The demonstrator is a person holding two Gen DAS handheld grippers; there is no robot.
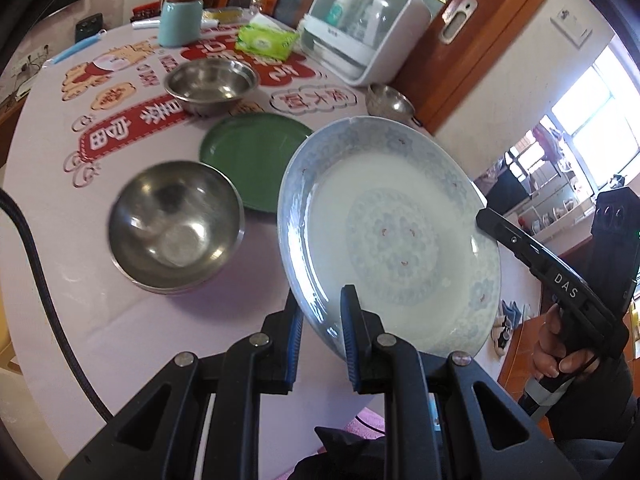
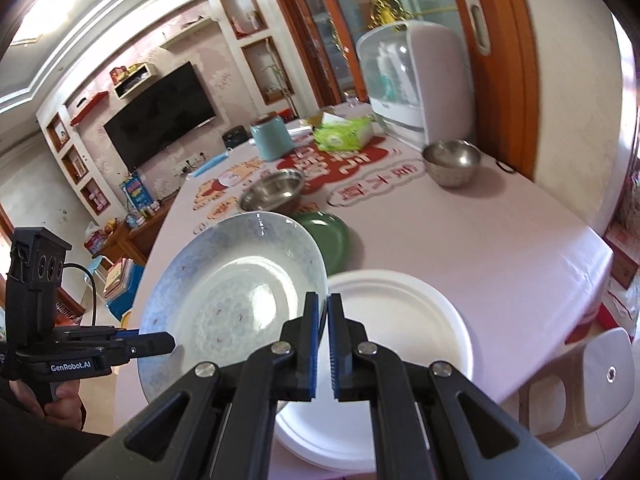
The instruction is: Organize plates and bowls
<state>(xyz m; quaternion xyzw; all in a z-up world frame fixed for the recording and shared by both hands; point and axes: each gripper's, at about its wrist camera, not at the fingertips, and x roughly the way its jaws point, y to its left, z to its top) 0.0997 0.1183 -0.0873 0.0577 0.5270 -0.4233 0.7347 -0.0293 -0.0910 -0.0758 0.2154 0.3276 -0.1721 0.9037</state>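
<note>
Both grippers hold a blue-patterned porcelain plate (image 1: 392, 236) tilted in the air above the table. My left gripper (image 1: 320, 304) is shut on its near rim. My right gripper (image 2: 323, 300) is shut on the opposite rim of the plate (image 2: 228, 292); it also shows in the left wrist view (image 1: 482, 216). Below lies a white paper plate (image 2: 400, 316). A green plate (image 1: 252, 156) lies on the table beyond. A steel bowl (image 1: 176, 224) sits left of it, another steel bowl (image 1: 210, 84) farther back, and a third steel bowl (image 2: 452, 160) near the wall.
A white sterilizer cabinet (image 1: 364, 20), a green tissue pack (image 1: 266, 40) and a teal cup (image 1: 180, 20) stand at the back of the pink table (image 2: 500, 248). A white chair (image 2: 580, 384) stands at the table's right edge.
</note>
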